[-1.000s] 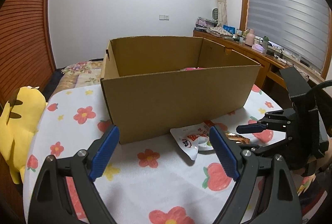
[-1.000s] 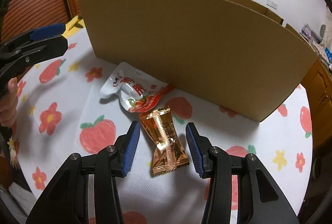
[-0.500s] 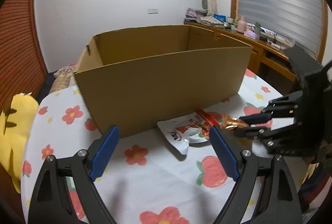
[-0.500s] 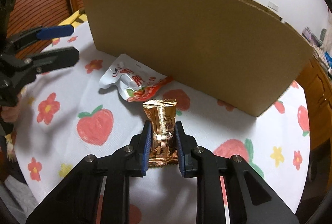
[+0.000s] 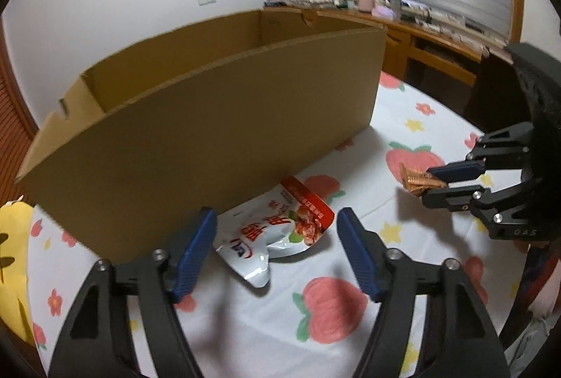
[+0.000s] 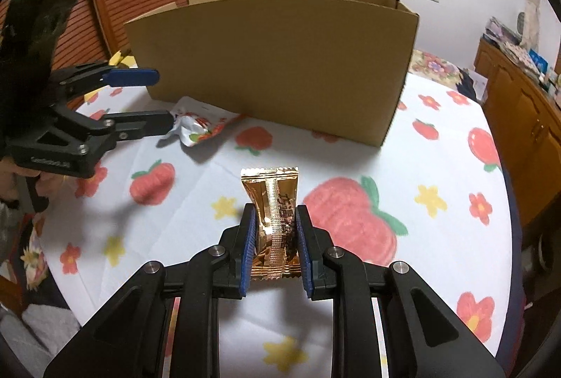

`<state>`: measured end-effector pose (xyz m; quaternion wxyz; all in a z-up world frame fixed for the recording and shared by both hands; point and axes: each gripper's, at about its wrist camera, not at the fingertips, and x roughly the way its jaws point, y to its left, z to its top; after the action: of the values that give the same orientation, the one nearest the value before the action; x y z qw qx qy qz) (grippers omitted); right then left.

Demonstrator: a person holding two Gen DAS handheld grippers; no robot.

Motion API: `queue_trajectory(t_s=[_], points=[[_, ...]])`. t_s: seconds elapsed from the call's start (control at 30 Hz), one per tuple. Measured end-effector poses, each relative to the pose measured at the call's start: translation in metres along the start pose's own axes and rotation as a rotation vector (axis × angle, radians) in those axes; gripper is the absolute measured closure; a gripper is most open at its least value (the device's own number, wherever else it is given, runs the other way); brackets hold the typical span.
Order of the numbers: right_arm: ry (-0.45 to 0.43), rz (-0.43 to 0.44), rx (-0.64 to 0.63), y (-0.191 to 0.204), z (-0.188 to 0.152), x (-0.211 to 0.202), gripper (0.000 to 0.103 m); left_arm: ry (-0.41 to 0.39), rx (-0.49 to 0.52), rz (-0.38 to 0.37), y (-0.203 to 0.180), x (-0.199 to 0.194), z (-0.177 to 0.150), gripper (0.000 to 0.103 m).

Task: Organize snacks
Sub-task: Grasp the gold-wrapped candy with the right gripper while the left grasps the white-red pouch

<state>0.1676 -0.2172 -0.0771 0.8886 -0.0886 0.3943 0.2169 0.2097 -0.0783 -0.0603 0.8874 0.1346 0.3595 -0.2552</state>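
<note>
Brown corrugated cardboard forms the open box (image 5: pixel 217 118) standing on the counter (image 5: pixel 403 132), which is covered by a white cloth printed with red fruit and small flowers; the box's long front wall faces both cameras, and its interior is not visible from either view. Left hand-held gripper (image 5: pixel 277 245): its jaws have just been closing yet still stand apart, one blue pad on each side of a white-and-red snack pouch (image 5: pixel 280 231); the pads do not press on the pouch, which lies flat on the cloth just in front of the box's front wall, its red end close against the cardboard. In the right wrist view the same hand-held gripper (image 6: pixel 164 97) enters from the left, its lower finger beside the crumpled white end of the pouch (image 6: pixel 196 125). Right hand-held gripper (image 6: pixel 273 248): jaws narrow, clamped on the lower half of a gold foil snack bar (image 6: pixel 270 199), whose upper end projects forward beyond the pads; the bar is raised off the cloth, well in front of the box. In the left wrist view this hand-held gripper (image 5: pixel 434 181) appears at the right with the copper-coloured bar (image 5: pixel 413 181) protruding from its tips.
</note>
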Motion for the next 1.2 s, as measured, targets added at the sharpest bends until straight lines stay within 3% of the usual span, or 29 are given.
queue_trajectory(t_s=[0.37, 0.8, 0.97, 1.2], points=[[0.009, 0.004, 0.013, 0.000, -0.006, 0.008, 0.083, 0.088, 0.000, -0.026, 0.014, 0.015, -0.002, 0.037], [-0.003, 0.030, 0.049, -0.008, -0.006, 0.009, 0.083, 0.141, 0.022, -0.098, 0.009, -0.002, -0.012, 0.030], [-0.007, 0.030, 0.049, -0.007, -0.006, 0.009, 0.083, 0.123, 0.035, -0.098, 0.007, -0.016, -0.013, 0.027], [-0.011, 0.030, 0.050, -0.007, -0.007, 0.009, 0.083, 0.134, 0.089, -0.040, 0.010, -0.023, -0.020, 0.024]])
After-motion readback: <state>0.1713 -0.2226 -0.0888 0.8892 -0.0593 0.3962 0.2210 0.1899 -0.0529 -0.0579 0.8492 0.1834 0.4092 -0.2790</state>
